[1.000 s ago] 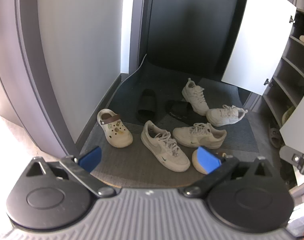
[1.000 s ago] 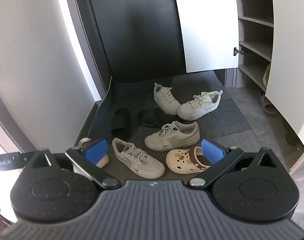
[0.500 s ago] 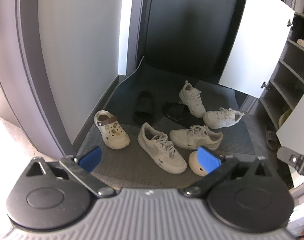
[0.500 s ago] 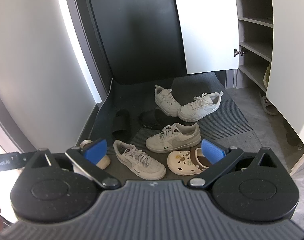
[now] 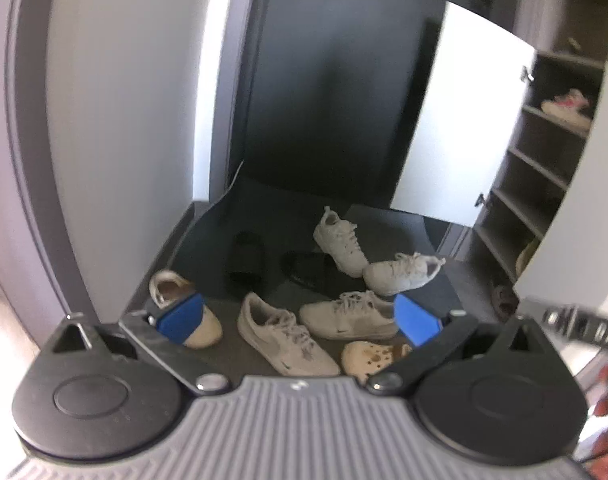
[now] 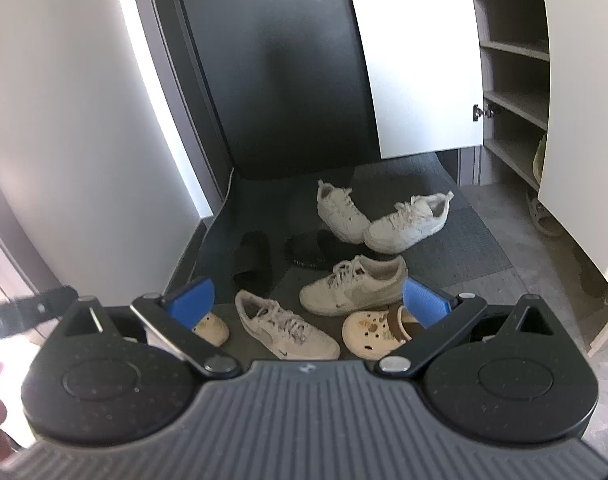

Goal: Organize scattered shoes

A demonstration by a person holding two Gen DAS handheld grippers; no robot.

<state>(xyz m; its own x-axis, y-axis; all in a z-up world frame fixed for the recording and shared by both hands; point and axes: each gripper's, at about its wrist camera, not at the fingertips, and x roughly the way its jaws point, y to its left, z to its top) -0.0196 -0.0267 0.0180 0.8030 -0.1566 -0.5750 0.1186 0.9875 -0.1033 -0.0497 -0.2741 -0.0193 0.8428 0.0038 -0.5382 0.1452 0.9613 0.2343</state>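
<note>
Currently both grippers spread wide, empty | sneakers (image 6: 354, 284), clogs (image 6: 370, 334), slides (image 6: 253, 260) scattered | cabinet door (image 6: 420, 60) ajar

Sneakers (image 6: 354, 286), clogs (image 6: 370, 334) and slides (image 6: 253, 258) litter the dark mat (image 6: 464, 256).

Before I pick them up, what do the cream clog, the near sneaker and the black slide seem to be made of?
Cream clog: likely moulded foam, matte, with punched holes and charms.
Near sneaker: seems smooth leather or an imitation, off-white, with fabric laces.
Black slide: probably rubber or foam, dull finish; too dark to tell more.
</note>
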